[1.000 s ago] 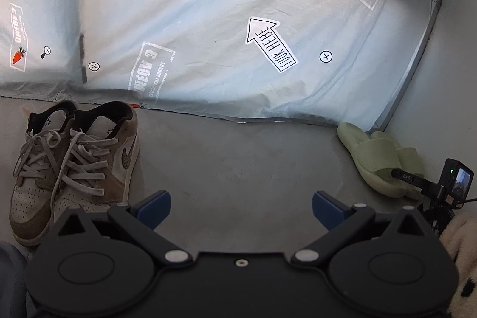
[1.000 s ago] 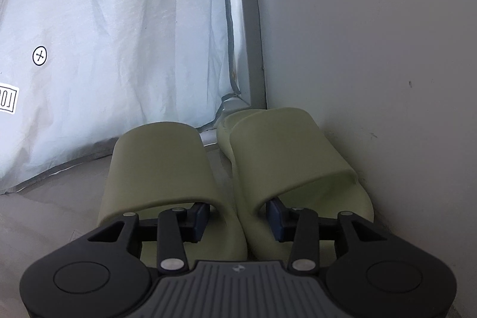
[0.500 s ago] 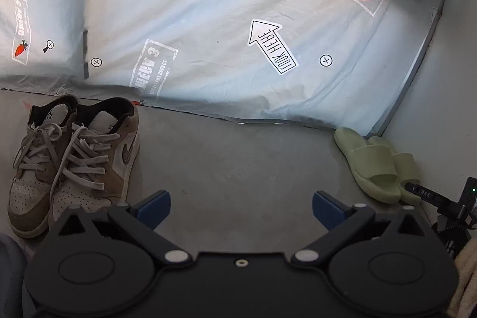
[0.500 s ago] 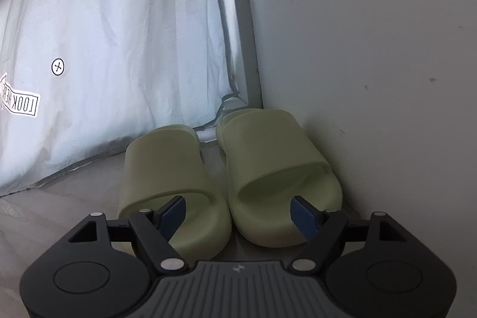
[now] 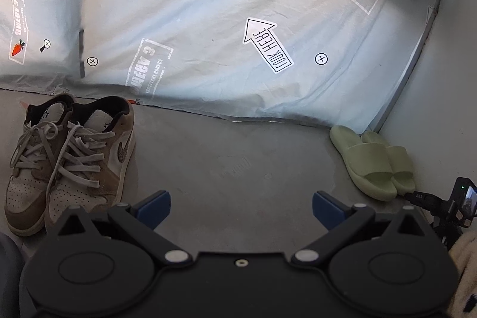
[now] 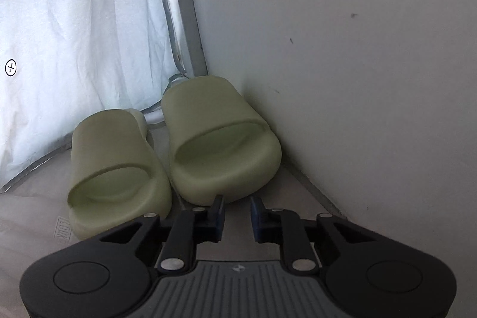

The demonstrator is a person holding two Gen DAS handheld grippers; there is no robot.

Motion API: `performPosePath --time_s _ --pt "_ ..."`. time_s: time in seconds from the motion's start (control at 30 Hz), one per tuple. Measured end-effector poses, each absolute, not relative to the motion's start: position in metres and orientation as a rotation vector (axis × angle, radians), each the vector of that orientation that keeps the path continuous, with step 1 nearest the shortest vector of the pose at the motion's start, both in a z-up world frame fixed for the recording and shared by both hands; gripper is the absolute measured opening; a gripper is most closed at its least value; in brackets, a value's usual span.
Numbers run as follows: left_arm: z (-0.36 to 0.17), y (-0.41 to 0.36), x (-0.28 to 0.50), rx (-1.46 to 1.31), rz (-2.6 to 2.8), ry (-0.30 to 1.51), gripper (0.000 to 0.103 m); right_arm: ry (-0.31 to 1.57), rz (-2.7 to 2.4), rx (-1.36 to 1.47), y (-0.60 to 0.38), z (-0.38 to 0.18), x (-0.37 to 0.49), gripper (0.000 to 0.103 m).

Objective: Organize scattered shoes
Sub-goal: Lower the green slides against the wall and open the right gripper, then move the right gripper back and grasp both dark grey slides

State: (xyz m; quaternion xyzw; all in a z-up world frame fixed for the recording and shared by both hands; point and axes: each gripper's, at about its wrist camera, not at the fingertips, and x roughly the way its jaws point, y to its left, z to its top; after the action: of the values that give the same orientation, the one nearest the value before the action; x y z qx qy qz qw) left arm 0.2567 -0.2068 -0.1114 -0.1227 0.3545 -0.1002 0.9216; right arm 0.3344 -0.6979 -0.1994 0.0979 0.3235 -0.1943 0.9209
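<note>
Open left claw between sneakers and slides.

1. Slides: plain pale olive green, no pattern.
2. Sneakers: brown suede w/ off-white panels, dark collar lining, grey-white laces, perforated toes.
3. Sheet: light blue-white, printed w/ orange carrots, black crosshair circles, white arrow, grey stamp marks.
4. Floor: grey.
5. Wall: white-grey, few dark specks.
6. Gripper fingers: blue pads on black.
</note>
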Motion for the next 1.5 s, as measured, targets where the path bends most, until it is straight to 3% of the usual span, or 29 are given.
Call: performPosePath --time_s 0.5,0.9,0.97,1.13,1.2,1.43,1.5 --pt "-0.117 -0.205 0.258 -0.275 -0.206 0.748 0.102 0.712 -0.206 0.39 -0.608 -0.192 0.315 0.025" --pt "-0.124 -0.198 0.263 -0.303 -0.174 0.758 0.102 0.679 0.007 0.34 -0.589 -0.206 0.4 0.029" --pt "-0.125 -0.199 0.264 -0.303 -0.175 0.76 0.102 0.681 0.019 0.333 -0.592 -0.207 0.415 0.027" --pt "-0.128 -0.202 0.265 -0.294 -0.185 0.771 0.102 0.656 -0.075 0.369 -0.599 -0.208 0.431 0.0" --pt "-0.129 -0.202 0.265 -0.295 -0.186 0.772 0.102 0.645 -0.075 0.394 -0.603 -0.209 0.431 0.0" --pt "-0.132 -0.201 0.265 -0.315 -0.183 0.772 0.102 0.581 -0.108 0.442 -0.6 -0.191 0.381 0.025" --pt "-0.134 -0.204 0.265 -0.314 -0.192 0.776 0.102 0.576 -0.14 0.435 -0.599 -0.187 0.362 0.027"
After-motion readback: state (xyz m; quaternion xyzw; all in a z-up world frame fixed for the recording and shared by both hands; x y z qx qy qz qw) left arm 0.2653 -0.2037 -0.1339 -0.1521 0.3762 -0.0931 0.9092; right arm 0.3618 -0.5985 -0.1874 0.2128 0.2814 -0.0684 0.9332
